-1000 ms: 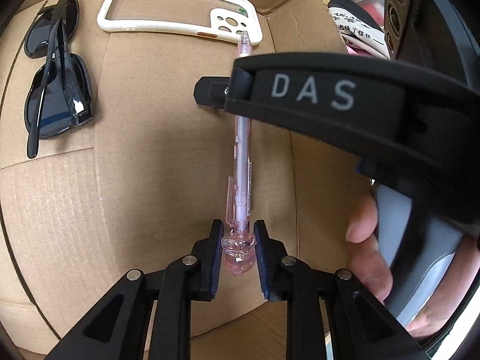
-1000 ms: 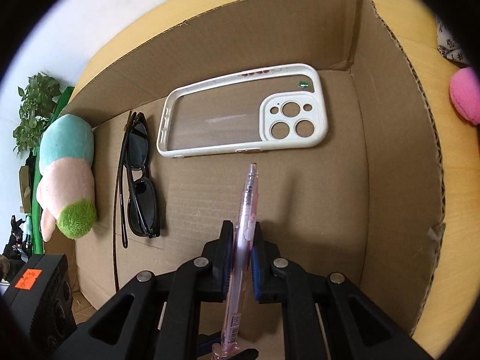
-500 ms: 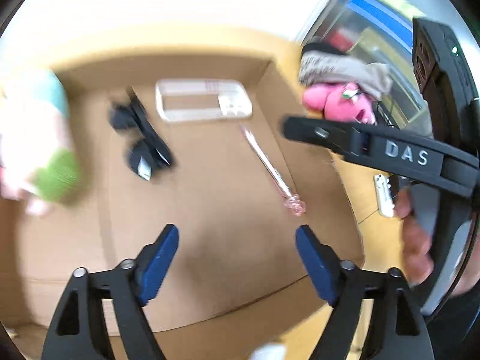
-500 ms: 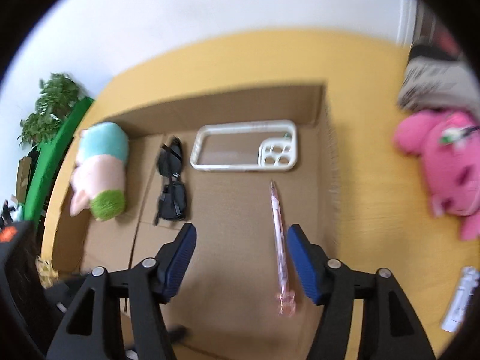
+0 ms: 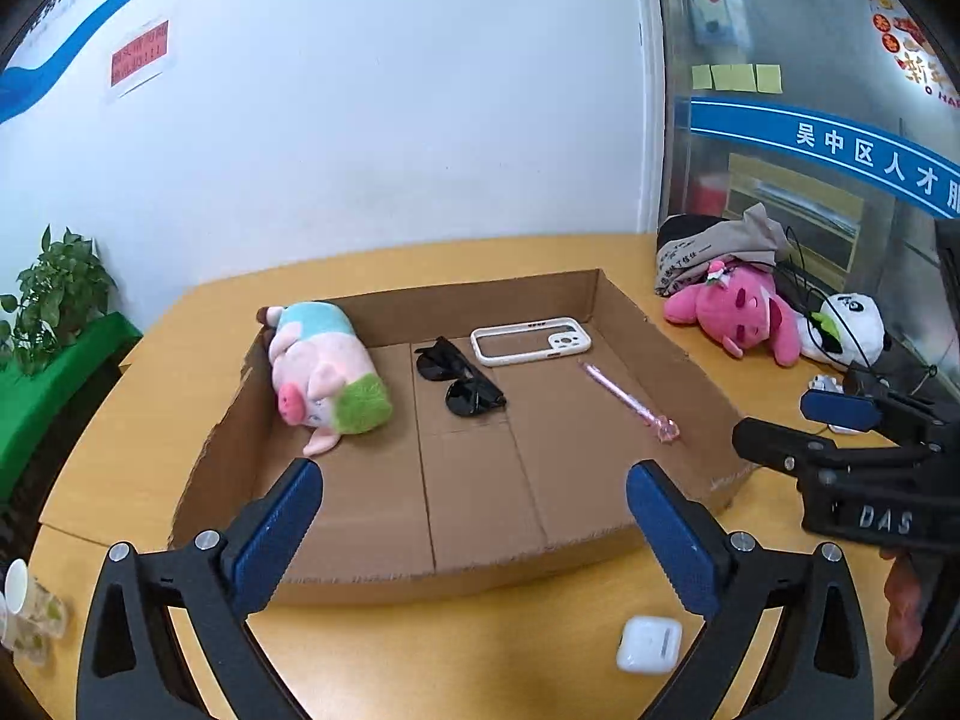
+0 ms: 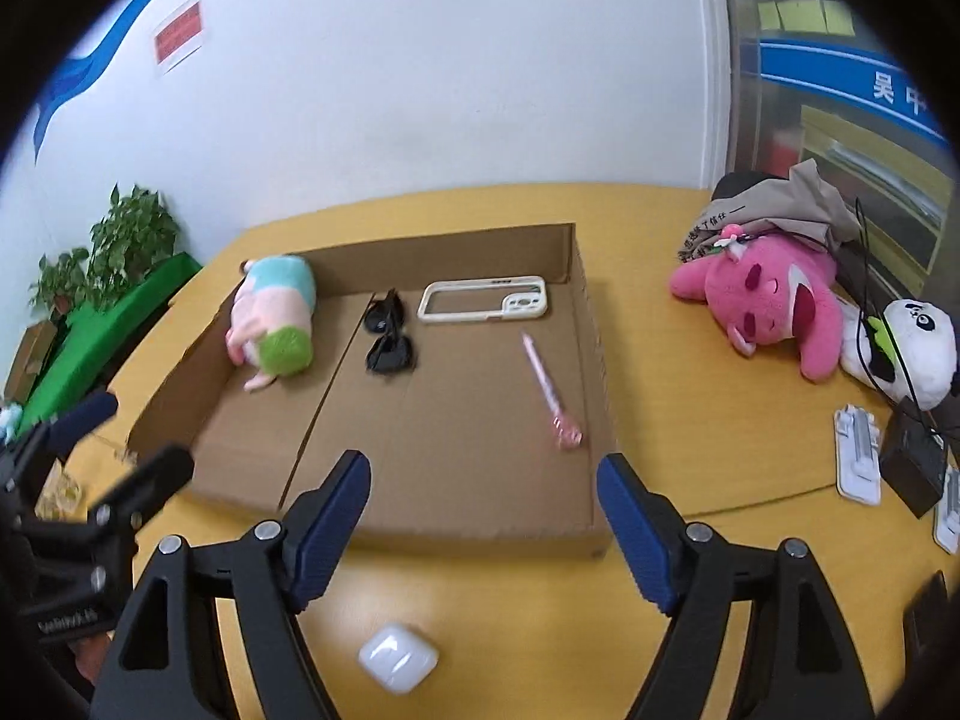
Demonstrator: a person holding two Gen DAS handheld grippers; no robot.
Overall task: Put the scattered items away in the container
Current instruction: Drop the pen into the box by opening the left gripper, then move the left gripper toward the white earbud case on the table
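The left claw (image 5: 474, 516) hung over the near edge of the box (image 5: 684, 354), its jaws wide and opening, with nothing between them. The right claw (image 6: 483, 516) was likewise empty, jaws spread and opening, aimed over the box's near wall.

The pen (image 5: 630, 402) lay loose on the box floor toward the right wall, slanted, its ornamented end nearest the claws. It sat well apart from both claws, beyond their tips. In the right view the pen (image 6: 549, 393) lay just ahead of the right-hand finger (image 6: 636, 540).

Also in the box: a phone case (image 5: 528, 342) flat near the far wall, folded sunglasses (image 5: 459, 378) left of the case, and a plush pig (image 5: 324, 372) against the left wall. None touched the pen.

Outside the box, an earbud case (image 5: 648, 643) rested on the table (image 5: 150, 372), near the box's front wall and below the claws. In the right view the earbud case (image 6: 398, 657) showed low between the two fingers. Nothing stood between it and either claw.

To the right on the table lay a pink plush (image 5: 735, 315), a panda plush (image 5: 849, 324) beside it, and a grey cloth bundle (image 5: 720, 246) behind them. White plastic strips (image 6: 858, 447) and a small black box (image 6: 915, 468) lay at the right edge. A plant (image 5: 54, 288) stood off the table's left.
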